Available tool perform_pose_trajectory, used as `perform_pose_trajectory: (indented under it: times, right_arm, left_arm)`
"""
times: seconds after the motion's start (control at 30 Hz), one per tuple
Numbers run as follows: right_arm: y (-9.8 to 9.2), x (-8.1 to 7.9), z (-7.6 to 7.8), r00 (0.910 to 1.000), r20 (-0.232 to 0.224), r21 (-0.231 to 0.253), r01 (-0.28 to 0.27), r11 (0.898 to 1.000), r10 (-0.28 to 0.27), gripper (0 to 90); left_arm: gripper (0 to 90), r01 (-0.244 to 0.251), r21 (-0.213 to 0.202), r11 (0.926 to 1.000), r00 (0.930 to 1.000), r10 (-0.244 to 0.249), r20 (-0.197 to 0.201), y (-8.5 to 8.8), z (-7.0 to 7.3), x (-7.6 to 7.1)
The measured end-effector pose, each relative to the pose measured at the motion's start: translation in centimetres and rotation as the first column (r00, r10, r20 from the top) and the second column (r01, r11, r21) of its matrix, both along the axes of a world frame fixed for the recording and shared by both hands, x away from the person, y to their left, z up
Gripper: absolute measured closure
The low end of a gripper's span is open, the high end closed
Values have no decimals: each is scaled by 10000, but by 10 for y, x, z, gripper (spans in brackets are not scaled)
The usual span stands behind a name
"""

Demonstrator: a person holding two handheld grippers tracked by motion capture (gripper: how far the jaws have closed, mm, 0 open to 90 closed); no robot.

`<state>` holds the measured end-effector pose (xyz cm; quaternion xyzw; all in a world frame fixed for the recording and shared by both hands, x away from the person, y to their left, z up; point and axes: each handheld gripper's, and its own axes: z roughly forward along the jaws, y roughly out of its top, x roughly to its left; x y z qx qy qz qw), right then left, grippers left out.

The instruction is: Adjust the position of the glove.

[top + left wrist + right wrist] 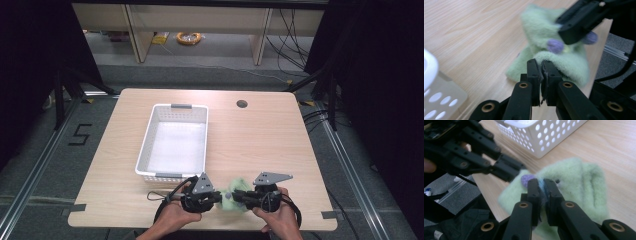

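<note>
High view: both grippers' fingers clenched on green sock (231,198); floor marking "5" (80,134) beside table.

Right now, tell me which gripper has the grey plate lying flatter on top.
The right gripper: its grey three-cornered plate lies nearly flat and spreads wide, while the left gripper's plate stands up on edge. Both are shut on the green fuzzy cloth.

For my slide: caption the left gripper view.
Left gripper pinching a fuzzy green cloth beside the white basket.
</note>
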<state>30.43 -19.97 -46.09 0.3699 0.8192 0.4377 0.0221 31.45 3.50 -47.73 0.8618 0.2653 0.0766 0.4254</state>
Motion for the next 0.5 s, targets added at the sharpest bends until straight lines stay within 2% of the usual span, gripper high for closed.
perform_pose_trajectory:
  times: [0.03, 0.07, 0.1, 0.13, 0.17, 0.2, 0.23, 0.27, 0.3, 0.33, 0.37, 0.4, 0.43, 0.47, 0.5]
  right_arm:
    - [1, -1, -1, 9999, -134, 64, -67, 10000, 68, 847]
    - [3, -4, -3, 9987, -516, 218, 40, 9998, -28, 847]
    - [3, -4, -3, 9992, -410, -50, -28, 10000, 26, 846]
    - [3, -3, -6, 9996, -246, -93, -150, 9998, 148, 844]
    - [3, -3, -8, 9999, -161, -256, -1, 9997, -3, 841]
    - [3, -2, -10, 9998, -185, -290, 102, 9995, -108, 836]
    - [2, 0, -12, 9990, -437, -269, -114, 9996, 102, 827]
    - [0, 1, -14, 9983, -581, -185, -72, 9998, 61, 808]
    - [-1, 2, -15, 9979, -637, -240, -84, 9997, 68, 787]
    - [-2, 1, -14, 9968, -793, -171, 25, 9999, -39, 765]
    - [-3, 1, -13, 9986, -524, -156, -60, 9999, 52, 720]
    - [-4, 1, -11, 9981, -610, -64, -30, 10000, 26, 693]
    - [-7, 1, -7, 9987, -498, -92, 83, 9999, -88, 690]
    - [-13, 3, -2, 9998, -142, -51, 134, 9999, -135, 682]
    - [-17, 5, 1, 9997, 72, -269, 250, 9993, -249, 674]
  left_arm:
    - [853, -15, 17, 10000, 10000, 16, -94, 0, -2, 1]
    - [853, 152, 182, 9997, 9999, -151, -15, 1, -3, 4]
    - [852, -74, -72, 9999, 9998, 72, -197, -1, -6, 3]
    - [851, 132, 126, 9998, 9999, -131, -17, 0, -7, 6]
    - [850, -25, 36, 10000, 9999, 25, -155, -1, -9, 6]
    - [849, -67, 189, 9998, 9999, 69, -145, -1, -11, 8]
    - [846, -40, 135, 9999, 10000, 41, -75, -2, -12, 10]
    - [844, -138, 150, 9998, 9997, 142, -207, -2, -14, 11]
    - [841, -54, 294, 9996, 9999, 59, -163, 0, -15, 13]
    - [835, -39, 249, 9997, 9999, 42, -127, 1, -16, 15]
    - [834, -83, 170, 9998, 9996, 88, -279, 1, -16, 15]
    - [831, -207, -90, 9997, 9991, 204, -380, 1, -18, 15]
    - [828, -76, 120, 9999, 9994, 80, -330, 4, -17, 16]
    - [822, -11, 257, 9997, 9996, 18, -271, 5, -17, 17]
    - [818, -50, 250, 9997, 9994, 58, -328, 5, -17, 17]
